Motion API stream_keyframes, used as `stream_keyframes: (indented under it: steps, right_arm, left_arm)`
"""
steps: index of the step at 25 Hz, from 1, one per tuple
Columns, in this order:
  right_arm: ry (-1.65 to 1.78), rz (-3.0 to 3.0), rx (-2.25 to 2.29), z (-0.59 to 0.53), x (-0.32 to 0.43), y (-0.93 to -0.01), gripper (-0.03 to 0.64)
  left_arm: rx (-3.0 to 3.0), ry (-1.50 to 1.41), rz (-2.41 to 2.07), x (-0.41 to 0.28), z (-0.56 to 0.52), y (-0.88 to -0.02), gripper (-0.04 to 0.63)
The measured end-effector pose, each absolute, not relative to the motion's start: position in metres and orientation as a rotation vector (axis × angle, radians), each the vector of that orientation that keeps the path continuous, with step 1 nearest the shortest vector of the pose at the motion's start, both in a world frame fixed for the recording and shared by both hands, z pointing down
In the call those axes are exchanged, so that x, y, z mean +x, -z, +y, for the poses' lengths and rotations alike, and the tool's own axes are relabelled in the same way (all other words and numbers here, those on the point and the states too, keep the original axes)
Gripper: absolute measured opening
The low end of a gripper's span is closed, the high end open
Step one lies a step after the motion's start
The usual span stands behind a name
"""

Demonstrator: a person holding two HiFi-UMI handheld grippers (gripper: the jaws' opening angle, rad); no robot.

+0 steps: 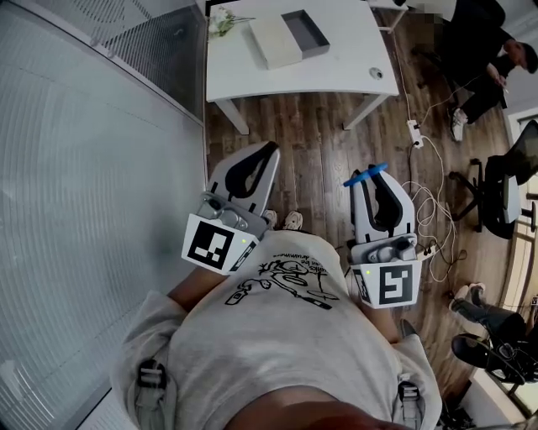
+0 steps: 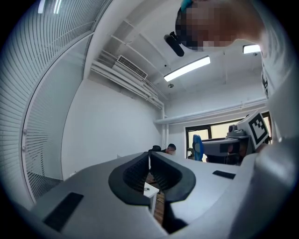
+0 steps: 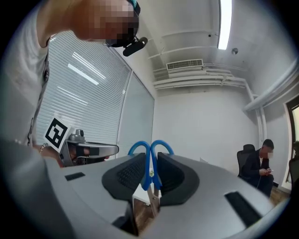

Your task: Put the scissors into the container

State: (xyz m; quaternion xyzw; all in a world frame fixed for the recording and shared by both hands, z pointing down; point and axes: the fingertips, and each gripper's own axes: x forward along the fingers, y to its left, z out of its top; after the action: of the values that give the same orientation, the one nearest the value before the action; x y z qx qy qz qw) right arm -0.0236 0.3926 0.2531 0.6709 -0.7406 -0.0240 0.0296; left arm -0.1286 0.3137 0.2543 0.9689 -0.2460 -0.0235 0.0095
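Note:
My right gripper [image 1: 371,179] is held in front of my chest, shut on blue-handled scissors [image 1: 366,174]. In the right gripper view the scissors [image 3: 149,173] stand between the pads, handle loops up past the jaw tips and blades down toward the gripper body [image 3: 150,158]. My left gripper [image 1: 270,153] is beside it on the left, jaws shut with nothing between them [image 2: 149,155]. The container, a grey open box [image 1: 306,31] with a pale lid [image 1: 272,42] next to it, sits on the white table [image 1: 252,76] ahead of me, well beyond both grippers.
A glass wall [image 1: 84,168] runs along the left. A small bunch of flowers [image 1: 221,20] lies on the table's left corner. To the right are a seated person [image 1: 479,50], an office chair [image 1: 504,191], and a power strip with cables [image 1: 414,133] on the wooden floor.

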Motion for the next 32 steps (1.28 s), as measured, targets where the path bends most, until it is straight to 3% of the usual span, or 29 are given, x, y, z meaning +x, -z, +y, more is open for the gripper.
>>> stream_keyframes:
  steps: [18,32]
  right_arm:
    - [0.068,-2.323,2.012,0.363,0.009,-0.260,0.087]
    - [0.073,-2.338,1.956,0.276,0.008,-0.258,0.087]
  left_arm:
    - [3.008,0.046,-0.814,-0.102,0.292,-0.262,0.028]
    - [3.001,0.061,-0.822,-0.099,0.207,-0.260,0.028]
